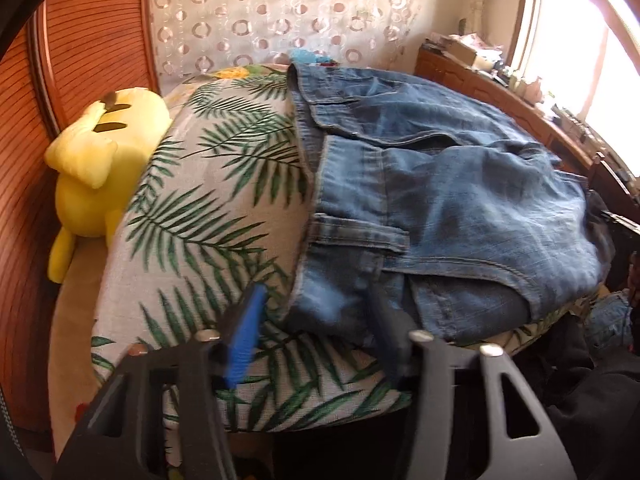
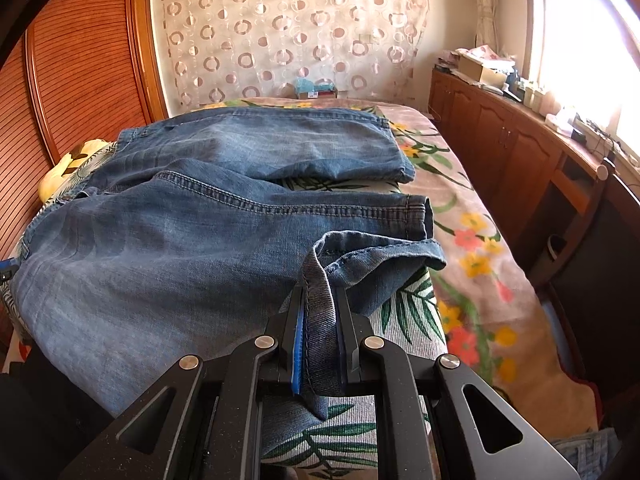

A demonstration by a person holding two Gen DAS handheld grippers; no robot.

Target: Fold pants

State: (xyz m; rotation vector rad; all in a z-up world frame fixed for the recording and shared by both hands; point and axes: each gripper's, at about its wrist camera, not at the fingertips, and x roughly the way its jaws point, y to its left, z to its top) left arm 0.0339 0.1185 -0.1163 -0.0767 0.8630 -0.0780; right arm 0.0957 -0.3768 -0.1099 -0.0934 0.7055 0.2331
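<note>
Blue denim pants [image 2: 192, 216] lie spread over a palm-leaf cushion [image 1: 224, 208] on a bed, waistband toward 9 o'clock in the right wrist view, 2 leg hems ending toward 3 o'clock. The right gripper [image 2: 320, 316] is clenched on a fold of hem cloth, which hides most of its blue pad. In the left wrist view the left gripper [image 1: 316, 312] is blurred; its jaws stand apart around the waistband corner, 1 finger over denim, and contact is hard to judge. A yellow plush toy [image 1: 100, 160] sits at 9 o'clock, partly behind the cushion. At 3 o'clock, floral bedspread [image 2: 472, 240] lies open before a wooden cabinet [image 2: 500, 140].
</note>
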